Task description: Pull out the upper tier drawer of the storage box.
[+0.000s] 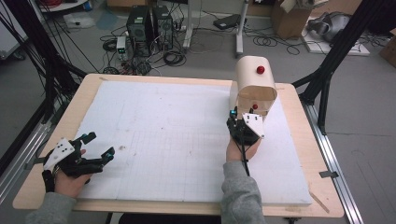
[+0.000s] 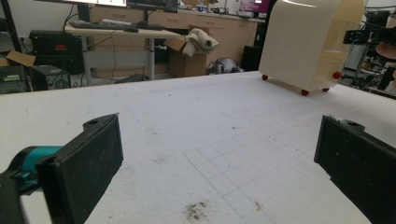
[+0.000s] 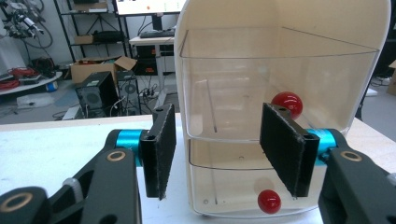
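Note:
A cream cabinet (image 1: 254, 79) with a rounded top stands at the back right of the white foam board (image 1: 177, 140). It has a red knob (image 1: 260, 70) on top. The right gripper view shows the cabinet (image 3: 327, 23) holding two clear drawers, the upper with a red knob (image 3: 286, 103) and the lower with another red knob (image 3: 269, 201). My right gripper (image 1: 243, 114) (image 3: 224, 149) is open just in front of the drawers, touching nothing. At the board's near left corner, my left gripper (image 1: 99, 145) (image 2: 224, 163) is wide open and empty, low over the board and facing the far cabinet (image 2: 303, 46).
The board lies on a wooden table (image 1: 60, 121). On the floor behind are computer towers (image 1: 149, 25), tangled cables and a cardboard box (image 1: 289, 18). Black frame legs (image 1: 327, 70) stand at both sides of the table.

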Motion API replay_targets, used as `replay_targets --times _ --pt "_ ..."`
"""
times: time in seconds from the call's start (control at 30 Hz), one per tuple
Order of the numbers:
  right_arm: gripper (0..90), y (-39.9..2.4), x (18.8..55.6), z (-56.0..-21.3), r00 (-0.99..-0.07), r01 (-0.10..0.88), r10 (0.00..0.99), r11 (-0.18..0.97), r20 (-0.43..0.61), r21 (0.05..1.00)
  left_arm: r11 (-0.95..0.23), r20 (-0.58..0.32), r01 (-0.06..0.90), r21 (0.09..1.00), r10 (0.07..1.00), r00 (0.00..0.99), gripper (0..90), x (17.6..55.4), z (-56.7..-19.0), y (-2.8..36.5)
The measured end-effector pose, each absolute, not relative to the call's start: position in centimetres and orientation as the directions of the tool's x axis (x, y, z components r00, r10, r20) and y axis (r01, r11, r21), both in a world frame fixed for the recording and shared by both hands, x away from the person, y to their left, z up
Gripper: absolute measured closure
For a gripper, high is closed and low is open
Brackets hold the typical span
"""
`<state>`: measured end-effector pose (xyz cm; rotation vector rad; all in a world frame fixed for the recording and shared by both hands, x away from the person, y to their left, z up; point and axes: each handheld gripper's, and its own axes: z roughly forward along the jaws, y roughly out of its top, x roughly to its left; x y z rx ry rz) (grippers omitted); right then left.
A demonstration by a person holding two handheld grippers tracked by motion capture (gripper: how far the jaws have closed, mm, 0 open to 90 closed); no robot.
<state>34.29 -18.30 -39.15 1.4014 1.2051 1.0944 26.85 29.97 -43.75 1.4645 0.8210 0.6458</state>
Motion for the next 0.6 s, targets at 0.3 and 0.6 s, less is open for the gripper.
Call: replay_targets --times 0.3,0.6 --pt "45.0 -18.38 34.22 -39.11 0.106 0.141 0.993 -0.057 0.042 0.988 0.029 -0.086 0.107 0.994 0.806 0.586 1.7 26.83 -43.75 30.0" --pt "45.0 -19.13 34.01 -38.84 0.122 0.137 0.992 -0.047 0.03 0.989 0.028 -0.085 0.106 0.994 0.808 0.584 1.7 26.82 -43.77 30.09"
